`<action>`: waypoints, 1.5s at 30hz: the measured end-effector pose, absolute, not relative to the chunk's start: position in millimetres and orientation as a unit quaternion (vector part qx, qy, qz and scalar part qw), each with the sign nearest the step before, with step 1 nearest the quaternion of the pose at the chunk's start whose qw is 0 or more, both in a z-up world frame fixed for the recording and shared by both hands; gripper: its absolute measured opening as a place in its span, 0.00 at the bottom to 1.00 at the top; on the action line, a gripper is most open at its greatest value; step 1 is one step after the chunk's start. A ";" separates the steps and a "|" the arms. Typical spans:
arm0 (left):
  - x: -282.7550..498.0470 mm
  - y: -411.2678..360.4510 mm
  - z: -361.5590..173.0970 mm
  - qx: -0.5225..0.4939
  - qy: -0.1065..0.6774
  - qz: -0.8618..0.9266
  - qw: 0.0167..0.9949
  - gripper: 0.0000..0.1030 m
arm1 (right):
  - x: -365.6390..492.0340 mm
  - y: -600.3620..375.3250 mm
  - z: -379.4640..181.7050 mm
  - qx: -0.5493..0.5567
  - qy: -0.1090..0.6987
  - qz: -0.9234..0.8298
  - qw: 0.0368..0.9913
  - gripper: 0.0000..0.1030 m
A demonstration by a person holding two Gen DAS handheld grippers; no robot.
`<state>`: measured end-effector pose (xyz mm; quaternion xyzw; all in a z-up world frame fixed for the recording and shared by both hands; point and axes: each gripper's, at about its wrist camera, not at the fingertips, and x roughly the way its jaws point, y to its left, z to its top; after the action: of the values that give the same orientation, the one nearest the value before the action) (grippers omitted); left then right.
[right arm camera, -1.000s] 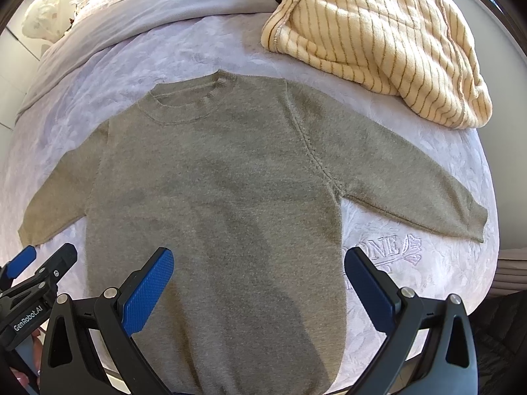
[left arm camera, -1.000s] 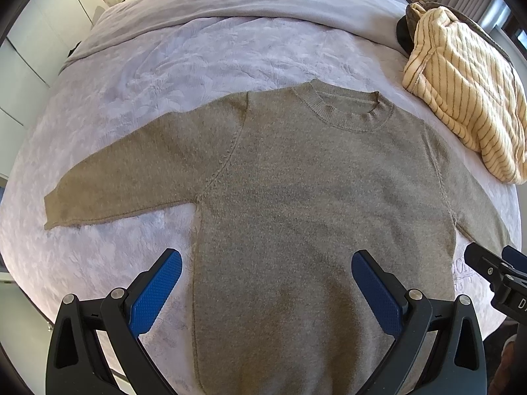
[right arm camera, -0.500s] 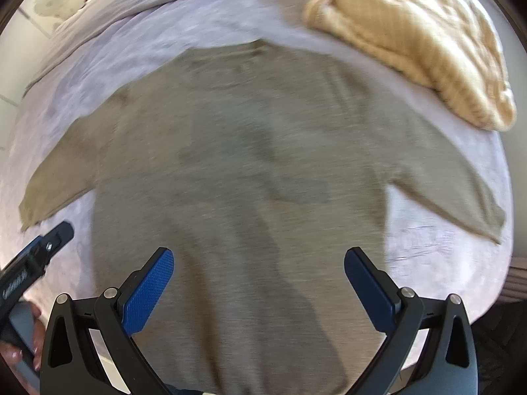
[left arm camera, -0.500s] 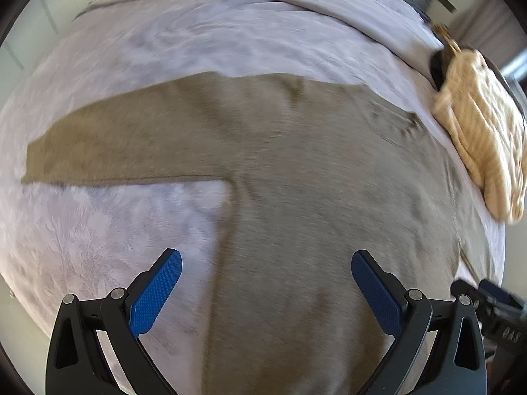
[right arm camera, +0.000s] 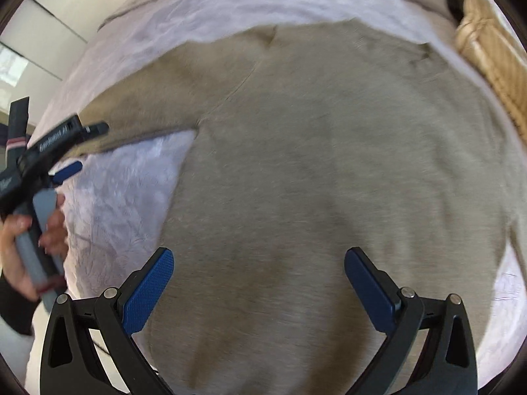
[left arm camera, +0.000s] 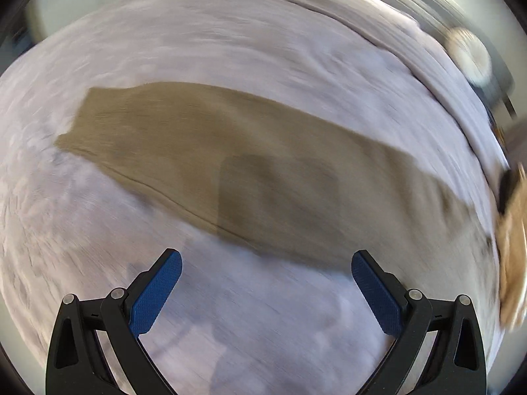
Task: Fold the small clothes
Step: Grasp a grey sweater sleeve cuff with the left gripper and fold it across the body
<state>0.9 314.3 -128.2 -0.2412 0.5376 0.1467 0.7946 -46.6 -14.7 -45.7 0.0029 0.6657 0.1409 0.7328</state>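
An olive-brown knit sweater point(right arm camera: 329, 171) lies flat on the bed. Its left sleeve point(left arm camera: 204, 151) stretches across the left wrist view, cuff at the far left. My left gripper point(left arm camera: 266, 273) is open and empty, hovering over bare bedspread just short of the sleeve. It also shows in the right wrist view point(right arm camera: 74, 146), held in a hand at the left edge near the sleeve. My right gripper point(right arm camera: 258, 270) is open and empty above the sweater's body. Both views are motion-blurred.
A pale lilac bedspread point(left arm camera: 263, 329) covers the bed. A cream striped garment point(right arm camera: 490, 49) lies at the far right, also seen blurred in the left wrist view point(left arm camera: 513, 256). White cupboards point(right arm camera: 39, 42) stand beyond the bed's left side.
Both grippers have swung left. The left one has left the sweater's body and now faces the left sleeve. The right one has moved closer over the body. Both stay open.
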 end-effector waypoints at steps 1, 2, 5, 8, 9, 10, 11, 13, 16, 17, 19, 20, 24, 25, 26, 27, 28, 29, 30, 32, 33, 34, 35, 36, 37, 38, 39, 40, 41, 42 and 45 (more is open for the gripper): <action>0.8 323.8 -133.4 -0.251 0.534 0.152 0.793 1.00 | -48.2 -10.9 -47.6 0.005 0.666 0.146 0.732 1.00; 1.8 335.4 -140.4 -0.262 0.529 0.158 0.791 1.00 | -48.6 -8.0 -49.9 0.006 0.666 0.150 0.731 1.00; 7.9 357.3 -156.3 -0.281 0.514 0.172 0.792 1.00 | -47.2 1.5 -57.9 0.006 0.666 0.164 0.728 1.00; 16.0 371.4 -164.3 -0.304 0.489 0.183 0.797 1.00 | -47.1 7.5 -64.1 0.007 0.666 0.173 0.726 1.00; 17.0 373.8 -164.8 -0.310 0.482 0.186 0.798 1.00 | -46.5 9.6 -65.6 0.011 0.664 0.178 0.726 1.00; 17.1 375.9 -164.1 -0.317 0.472 0.190 0.801 1.00 | -46.3 10.6 -66.5 0.014 0.663 0.181 0.727 1.00; 17.9 376.7 -163.9 -0.321 0.464 0.194 0.803 0.88 | -46.0 11.7 -66.9 0.017 0.661 0.182 0.728 1.00; 14.5 379.7 -161.6 -0.328 0.452 0.199 0.805 0.57 | -46.8 11.4 -65.9 0.026 0.660 0.187 0.727 1.00; 9.8 386.0 -159.1 -0.354 0.440 0.172 0.807 0.21 | -48.1 9.5 -62.5 0.041 0.655 0.196 0.729 1.00; 8.2 388.2 -156.8 -0.364 0.435 0.154 0.809 0.12 | -48.1 9.9 -61.6 0.042 0.651 0.198 0.731 1.00; 7.6 389.6 -151.6 -0.381 0.425 0.123 0.812 0.08 | -48.0 5.3 -56.7 0.047 0.645 0.202 0.735 1.00; 7.1 389.1 -146.4 -0.386 0.416 0.107 0.816 0.08 | -47.4 1.9 -56.2 0.049 0.643 0.202 0.737 1.00; 7.2 371.5 -114.2 -0.371 0.387 0.039 0.843 0.08 | -44.8 -16.2 -48.9 0.069 0.632 0.198 0.746 1.00; 12.8 362.3 -106.9 -0.364 0.384 0.022 0.848 0.08 | -43.7 -21.8 -47.2 0.075 0.628 0.195 0.750 1.00; 19.0 349.1 -96.7 -0.354 0.381 -0.002 0.854 0.08 | -42.6 -28.9 -45.0 0.083 0.622 0.192 0.754 1.00; 25.8 333.0 -86.2 -0.341 0.379 -0.025 0.860 0.08 | -41.9 -35.6 -43.7 0.089 0.618 0.188 0.758 1.00; 31.0 314.0 -75.3 -0.326 0.377 -0.049 0.866 0.08 | -40.7 -41.5 -42.0 0.094 0.614 0.184 0.761 1.00; 36.3 300.4 -66.2 -0.315 0.376 -0.069 0.869 0.08 | -39.1 -48.0 -40.2 0.100 0.610 0.180 0.765 1.00; 42.8 280.2 -56.1 -0.300 0.374 -0.093 0.872 0.08 | -37.8 -58.0 -37.2 0.107 0.605 0.172 0.770 1.00; 54.9 239.5 -41.3 -0.279 0.374 -0.138 0.874 0.08 | -36.5 -77.7 -32.3 0.120 0.597 0.158 0.777 1.00; 62.7 212.5 -35.1 -0.267 0.376 -0.167 0.872 0.08 | -35.2 -88.2 -31.3 0.126 0.593 0.150 0.781 1.00; 67.7 185.2 -30.6 -0.254 0.380 -0.192 0.868 0.08 | -34.3 -103.4 -28.5 0.134 0.588 0.138 0.786 1.00; 70.6 162.3 -28.9 -0.242 0.384 -0.210 0.866 0.08 | -35.0 -118.7 -25.8 0.140 0.584 0.129 0.789 1.00; 74.0 136.2 -29.7 -0.229 0.391 -0.225 0.863 0.08 | -34.5 -131.5 -23.4 0.147 0.580 0.119 0.793 1.00; 78.8 108.7 -31.5 -0.213 0.401 -0.242 0.857 0.08 | -33.9 -147.9 -21.6 0.152 0.576 0.104 0.797 1.00; 83.4 76.8 -37.3 -0.199 0.414 -0.265 0.848 0.08 | -33.9 -160.8 -20.9 0.156 0.573 0.092 0.800 1.00; 84.3 53.6 -44.6 -0.186 0.425 -0.279 0.841 0.08 | -33.9 -178.7 -20.6 0.161 0.569 0.076 0.802 1.00; 84.0 35.1 -52.1 -0.169 0.434 -0.284 0.838 0.08 | -34.8 -191.9 -20.8 0.166 0.568 0.064 0.804 1.00; 84.6 11.7 -62.1 -0.146 0.447 -0.289 0.834 0.08 | -35.3 -206.1 -22.6 0.172 0.567 0.050 0.804 1.00; 83.7 -5.0 -72.8 -0.129 0.459 -0.292 0.829 0.08 | -35.8 -221.3 -25.9 0.180 0.568 0.037 0.803 1.00; 78.0 -49.0 -106.6 -0.065 0.495 -0.282 0.820 0.08 | -35.3 -253.7 -39.3 0.196 0.575 0.012 0.794 1.00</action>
<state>78.0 -49.0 -106.6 -0.0650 0.4947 -0.2817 0.8196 -35.3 -253.7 -39.3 0.1961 0.5748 0.0119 0.7943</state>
